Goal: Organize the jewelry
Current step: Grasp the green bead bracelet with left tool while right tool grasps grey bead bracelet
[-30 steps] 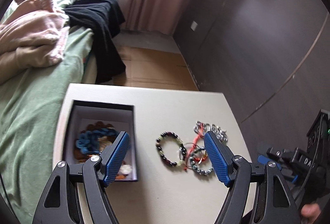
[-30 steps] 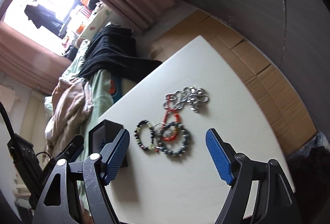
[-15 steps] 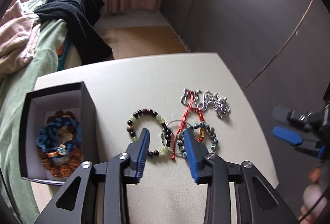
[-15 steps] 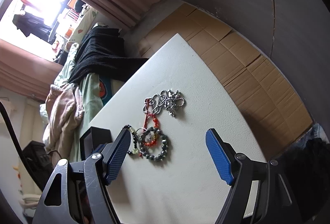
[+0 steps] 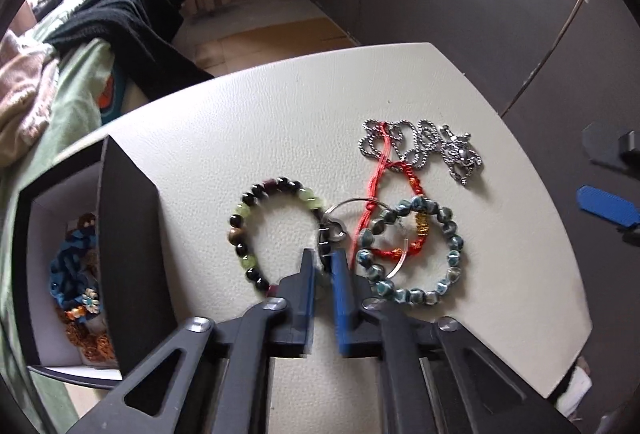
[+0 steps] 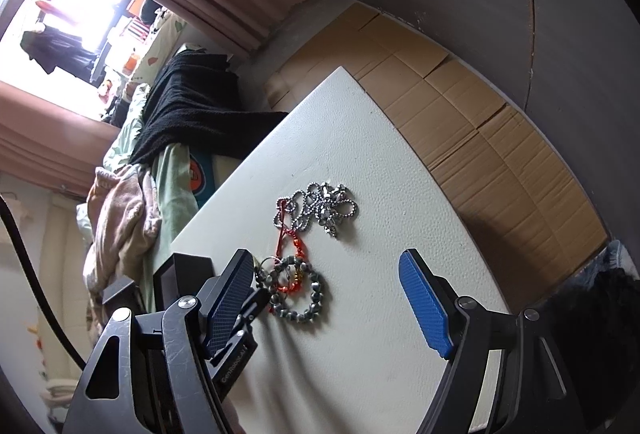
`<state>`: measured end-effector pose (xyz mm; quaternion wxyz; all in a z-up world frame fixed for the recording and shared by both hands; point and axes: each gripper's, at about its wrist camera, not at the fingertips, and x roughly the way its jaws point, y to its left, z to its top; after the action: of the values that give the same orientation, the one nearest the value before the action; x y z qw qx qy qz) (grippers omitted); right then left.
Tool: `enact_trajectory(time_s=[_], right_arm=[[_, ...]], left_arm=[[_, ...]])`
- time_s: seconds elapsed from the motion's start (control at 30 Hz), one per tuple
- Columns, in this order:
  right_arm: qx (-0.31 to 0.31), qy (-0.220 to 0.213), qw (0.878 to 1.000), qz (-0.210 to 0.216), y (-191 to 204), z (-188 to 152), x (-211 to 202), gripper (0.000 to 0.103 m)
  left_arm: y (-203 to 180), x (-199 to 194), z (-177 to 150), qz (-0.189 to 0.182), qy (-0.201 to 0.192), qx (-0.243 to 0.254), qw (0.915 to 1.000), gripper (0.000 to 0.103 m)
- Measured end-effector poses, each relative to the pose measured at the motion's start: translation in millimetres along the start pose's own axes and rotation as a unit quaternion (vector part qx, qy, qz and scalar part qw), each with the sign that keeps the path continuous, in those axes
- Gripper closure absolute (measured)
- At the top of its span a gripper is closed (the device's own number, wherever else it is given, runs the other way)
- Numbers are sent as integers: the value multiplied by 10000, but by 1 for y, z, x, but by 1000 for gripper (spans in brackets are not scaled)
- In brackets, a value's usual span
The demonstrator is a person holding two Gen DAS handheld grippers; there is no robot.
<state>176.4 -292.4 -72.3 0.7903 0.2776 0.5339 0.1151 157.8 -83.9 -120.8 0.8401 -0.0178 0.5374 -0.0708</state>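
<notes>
Blue-padded left gripper (image 5: 323, 260) pinched nearly closed on thin metal ring (image 5: 362, 230) lying among bracelets on white table (image 5: 240, 122), beside black box (image 5: 128, 234). Right gripper (image 6: 328, 298) spread wide, empty, above table.

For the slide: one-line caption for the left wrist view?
Left gripper closing on a thin metal ring amid beaded bracelets, jewelry box alongside.
</notes>
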Motion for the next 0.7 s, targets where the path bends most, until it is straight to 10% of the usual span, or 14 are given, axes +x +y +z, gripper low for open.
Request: enact_trajectory(time_s=[0.7], right_arm=[[-863,579,9924,-665,33,-23,62,69]], left_arm=[[40,-69,7,-550,-859,-702,9923,96]])
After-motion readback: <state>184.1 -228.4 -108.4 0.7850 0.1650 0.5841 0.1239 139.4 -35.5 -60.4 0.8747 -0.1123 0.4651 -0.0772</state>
